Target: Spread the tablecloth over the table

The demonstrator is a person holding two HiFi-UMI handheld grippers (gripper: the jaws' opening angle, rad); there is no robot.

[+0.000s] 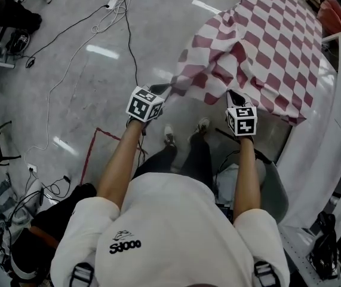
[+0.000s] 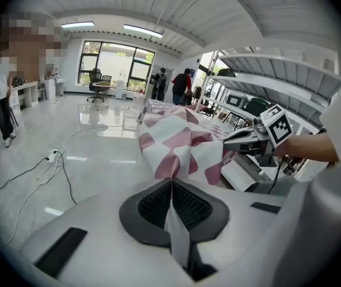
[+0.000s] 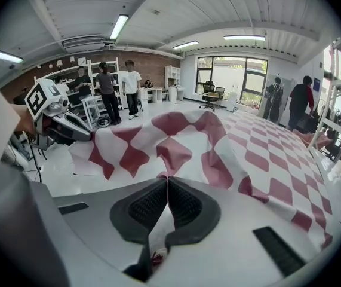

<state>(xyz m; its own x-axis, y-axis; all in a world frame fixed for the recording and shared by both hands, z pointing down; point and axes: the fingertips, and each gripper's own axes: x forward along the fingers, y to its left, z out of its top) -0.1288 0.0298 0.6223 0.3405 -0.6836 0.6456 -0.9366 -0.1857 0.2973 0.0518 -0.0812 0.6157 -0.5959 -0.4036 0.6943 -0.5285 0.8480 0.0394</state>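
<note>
Two tongs, the left tongs (image 1: 168,89) and the right tongs (image 1: 232,94), are each closed on the near edge of the tablecloth (image 1: 266,46). This soft fabric, checked red and white, runs long from them to the far right. It is wrinkled near and flatter over the counter (image 1: 332,94).

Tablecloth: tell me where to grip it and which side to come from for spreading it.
Best grip the tablecloth by its near hem at two spots set apart, coming from the person's side. It is thin and limp and wrinkles between holds, so two edge pinches should let it be pulled flat. The left gripper and right gripper are shut on that hem this way.
</note>
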